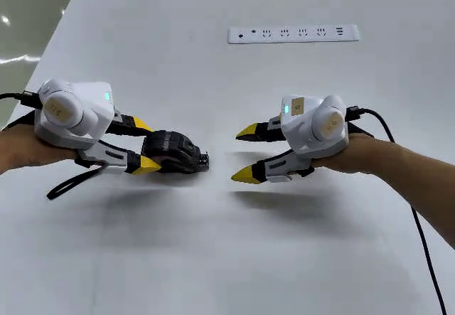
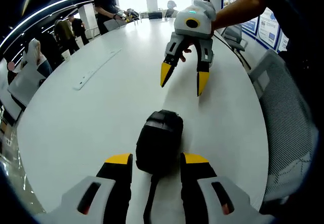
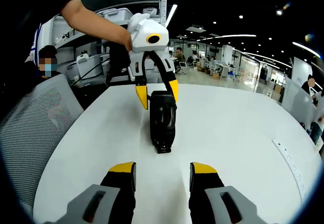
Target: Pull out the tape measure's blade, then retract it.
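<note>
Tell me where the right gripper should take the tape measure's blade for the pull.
Probably the small end hook at the tape measure's mouth, low on the end facing the right gripper. Come straight in along the table; the left gripper clamps the case's sides, leaving that end free.

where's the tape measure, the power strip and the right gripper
tape measure (image 1: 170,150): head view, top of the black case
power strip (image 1: 293,34): head view, middle of the white bar
right gripper (image 1: 237,158): head view, midway between its yellow tips
</note>
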A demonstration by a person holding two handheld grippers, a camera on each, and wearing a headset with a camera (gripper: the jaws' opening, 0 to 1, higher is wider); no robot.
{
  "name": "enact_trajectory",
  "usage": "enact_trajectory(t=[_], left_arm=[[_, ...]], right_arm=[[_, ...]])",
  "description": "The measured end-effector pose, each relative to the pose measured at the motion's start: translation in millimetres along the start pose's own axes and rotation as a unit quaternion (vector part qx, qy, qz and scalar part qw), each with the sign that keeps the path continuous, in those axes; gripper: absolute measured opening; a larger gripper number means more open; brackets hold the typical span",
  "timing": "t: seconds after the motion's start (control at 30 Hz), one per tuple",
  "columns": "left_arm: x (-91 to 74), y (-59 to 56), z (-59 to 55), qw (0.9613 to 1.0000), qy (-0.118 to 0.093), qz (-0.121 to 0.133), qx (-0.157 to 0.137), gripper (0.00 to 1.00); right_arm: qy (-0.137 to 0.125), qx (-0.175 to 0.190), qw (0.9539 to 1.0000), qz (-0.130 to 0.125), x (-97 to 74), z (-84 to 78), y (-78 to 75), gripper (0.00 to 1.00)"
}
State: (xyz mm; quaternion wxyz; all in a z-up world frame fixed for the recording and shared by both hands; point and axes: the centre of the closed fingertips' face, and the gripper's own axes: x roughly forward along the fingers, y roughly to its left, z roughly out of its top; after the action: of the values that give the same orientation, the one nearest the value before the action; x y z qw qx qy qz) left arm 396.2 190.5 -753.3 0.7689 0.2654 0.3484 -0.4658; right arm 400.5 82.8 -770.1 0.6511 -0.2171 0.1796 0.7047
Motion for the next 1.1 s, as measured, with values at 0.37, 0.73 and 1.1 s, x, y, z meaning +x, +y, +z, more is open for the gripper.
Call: enact_trajectory(t=[0.37, 0.73, 1.1], left_arm=[[5.9, 1.4, -2.7, 0.9997, 0.012, -0.012, 0.018, 0.26], [7.3, 1.1, -4.7, 0.9994, 0.008, -0.019, 0.028, 0.25], [7.9, 1.5, -5.8, 0.9995, 0.003, -0.025, 0.019, 0.24]], right_arm=[[0.009, -0.019, 0.9997, 0.015, 18.2, 0.7, -4.4, 0.31], [0.023, -0.034, 0.9988, 0.028, 32.9, -1.0, -6.5, 0.25], [0.033, -0.049, 0.9976, 0.037, 47.5, -1.0, -6.4, 0.20]])
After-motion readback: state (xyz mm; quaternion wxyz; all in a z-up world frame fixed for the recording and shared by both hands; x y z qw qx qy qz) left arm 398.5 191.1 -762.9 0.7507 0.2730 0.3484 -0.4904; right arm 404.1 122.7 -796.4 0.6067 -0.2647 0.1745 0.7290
